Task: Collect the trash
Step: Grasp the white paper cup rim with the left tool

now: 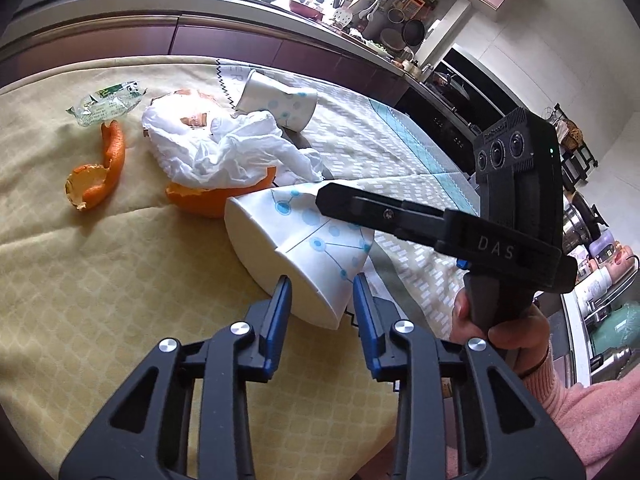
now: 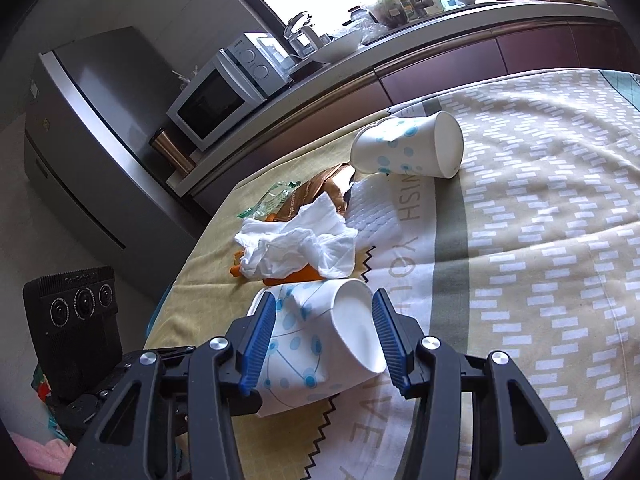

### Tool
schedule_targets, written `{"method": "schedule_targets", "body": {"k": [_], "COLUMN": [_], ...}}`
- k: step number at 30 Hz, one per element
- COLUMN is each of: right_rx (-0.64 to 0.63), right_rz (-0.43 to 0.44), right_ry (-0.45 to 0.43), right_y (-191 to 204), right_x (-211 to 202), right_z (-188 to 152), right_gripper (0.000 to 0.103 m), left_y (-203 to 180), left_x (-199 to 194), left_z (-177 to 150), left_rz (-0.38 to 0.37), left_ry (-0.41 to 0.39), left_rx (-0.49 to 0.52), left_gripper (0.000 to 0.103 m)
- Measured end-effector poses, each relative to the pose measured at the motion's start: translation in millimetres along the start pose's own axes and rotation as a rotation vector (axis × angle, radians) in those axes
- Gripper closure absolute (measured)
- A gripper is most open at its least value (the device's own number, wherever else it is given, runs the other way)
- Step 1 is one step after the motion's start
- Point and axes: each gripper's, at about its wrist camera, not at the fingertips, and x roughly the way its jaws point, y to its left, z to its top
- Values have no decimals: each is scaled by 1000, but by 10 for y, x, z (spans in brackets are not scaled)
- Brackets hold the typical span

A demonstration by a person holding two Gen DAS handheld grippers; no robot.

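A crushed white paper cup with blue dots (image 1: 304,240) (image 2: 320,336) lies on its side on the tablecloth. My right gripper (image 2: 326,340) has its blue pads on both sides of it and squeezes it. My left gripper (image 1: 322,304) is open, with the cup's rim just ahead of its fingertips. A second paper cup (image 1: 280,102) (image 2: 412,148) lies on its side farther back. Crumpled white tissue (image 1: 224,148) (image 2: 300,244) lies over orange peel (image 1: 216,198). More peel (image 1: 100,172) and a clear green wrapper (image 1: 108,104) lie to the left.
The table (image 1: 80,280) has a yellow and patterned cloth. A kitchen counter (image 1: 240,12) with bowls and utensils runs behind. A microwave (image 2: 224,92) and a fridge (image 2: 92,128) stand beyond the table's left end. A brown wrapper (image 2: 320,192) lies under the tissue.
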Motion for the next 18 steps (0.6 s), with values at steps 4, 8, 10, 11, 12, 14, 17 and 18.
{"method": "schedule_targets", "body": {"k": [4, 8, 10, 11, 12, 14, 17, 18], "right_rx": [-13, -34, -40, -47, -51, -53, -69, -74], "right_rz": [38, 59, 54, 40, 35, 27, 1, -8], "right_ry": [24, 39, 36, 29, 20, 3, -35, -49], "right_y": [100, 186, 200, 206, 201, 202, 202, 201], "right_x": [42, 82, 76, 61, 40, 8, -49, -58], "right_z": [-59, -81, -72, -60, -45, 4, 85, 119], "right_gripper": [54, 55, 55, 55, 55, 55, 54, 54], "left_y": [46, 113, 147, 176, 201, 246, 315, 336], "left_x": [-35, -144, -213, -244, -287, -380, -524, -572], "left_z": [1, -18, -42, -63, -76, -105, -158, -175], "left_rz": [-3, -1, 20, 25, 29, 38, 55, 66], "left_ry": [-5, -24, -30, -34, -40, -52, -67, -73], "left_rx": [-22, -42, -43, -46, -50, -53, -57, -57], "left_gripper": [80, 90, 95, 95, 96, 98, 99, 99]}}
